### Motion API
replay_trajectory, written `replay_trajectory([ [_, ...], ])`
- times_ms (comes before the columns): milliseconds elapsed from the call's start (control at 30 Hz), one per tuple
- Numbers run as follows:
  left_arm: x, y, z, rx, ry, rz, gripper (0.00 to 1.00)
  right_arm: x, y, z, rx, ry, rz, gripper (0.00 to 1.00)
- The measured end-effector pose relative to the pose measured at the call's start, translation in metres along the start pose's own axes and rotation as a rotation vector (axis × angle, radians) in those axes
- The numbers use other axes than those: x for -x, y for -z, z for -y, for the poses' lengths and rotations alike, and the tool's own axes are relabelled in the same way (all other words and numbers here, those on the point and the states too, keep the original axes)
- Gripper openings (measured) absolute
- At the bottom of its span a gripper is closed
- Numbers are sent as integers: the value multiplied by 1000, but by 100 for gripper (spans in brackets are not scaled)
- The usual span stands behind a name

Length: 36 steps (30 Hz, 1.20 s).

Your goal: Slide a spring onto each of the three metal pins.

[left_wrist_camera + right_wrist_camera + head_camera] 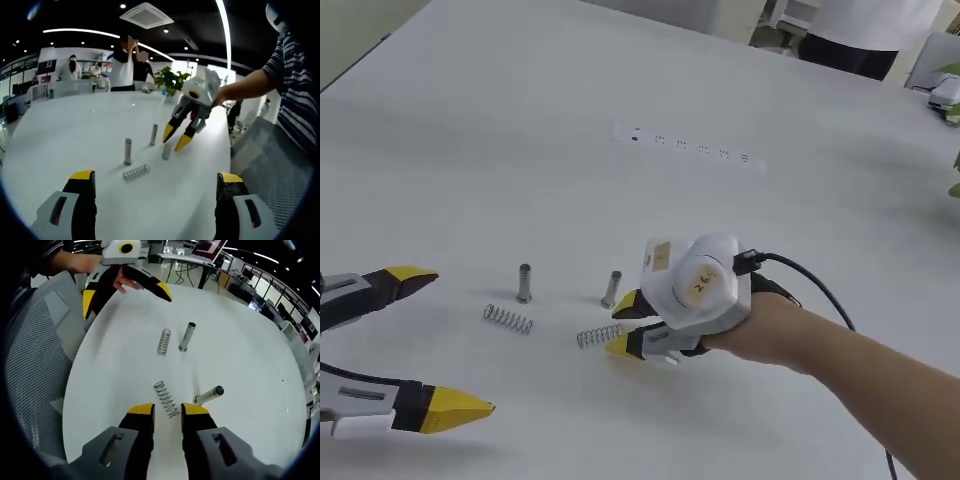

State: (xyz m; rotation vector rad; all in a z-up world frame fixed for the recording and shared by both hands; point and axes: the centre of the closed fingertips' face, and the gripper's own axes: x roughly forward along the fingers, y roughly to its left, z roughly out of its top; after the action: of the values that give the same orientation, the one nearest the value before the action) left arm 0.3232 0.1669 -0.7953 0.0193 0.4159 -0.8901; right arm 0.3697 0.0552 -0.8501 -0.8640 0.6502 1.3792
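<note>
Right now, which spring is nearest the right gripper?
The spring just ahead of the right gripper's fingers; the other spring lies farther off, beside an upright pin.

No word or number can be read anywhere. The white plastic housing (722,302) of the right tongs (618,325) carries two stickers. One is a round yellow sticker (703,284) with a few dark strokes. The other is a small pale rectangular sticker (660,257) just beside it, toward the housing's upper left. Both are too blurred to make out. Beyond the housing, well apart from it on the white tabletop (470,150), a flat white strip (688,147) bears a row of tiny dark marks, too small to tell as letters or signs.
</note>
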Motion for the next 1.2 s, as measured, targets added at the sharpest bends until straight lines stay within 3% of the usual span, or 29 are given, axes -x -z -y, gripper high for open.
replay_trajectory([
  [400, 3, 2, -1, 7, -7, -2, 97, -8, 9, 0, -4, -26, -31, 10],
  [633, 2, 3, 1, 7, -3, -5, 97, -8, 11, 2, -14, -10, -24, 8],
  [967, 1, -2, 4, -5, 11, -8, 95, 7, 1, -5, -15, -4, 5, 8],
  [1200, -4, -3, 15, -12, 48, -15, 89, 19, -3, -9, -35, 18, 30, 8],
])
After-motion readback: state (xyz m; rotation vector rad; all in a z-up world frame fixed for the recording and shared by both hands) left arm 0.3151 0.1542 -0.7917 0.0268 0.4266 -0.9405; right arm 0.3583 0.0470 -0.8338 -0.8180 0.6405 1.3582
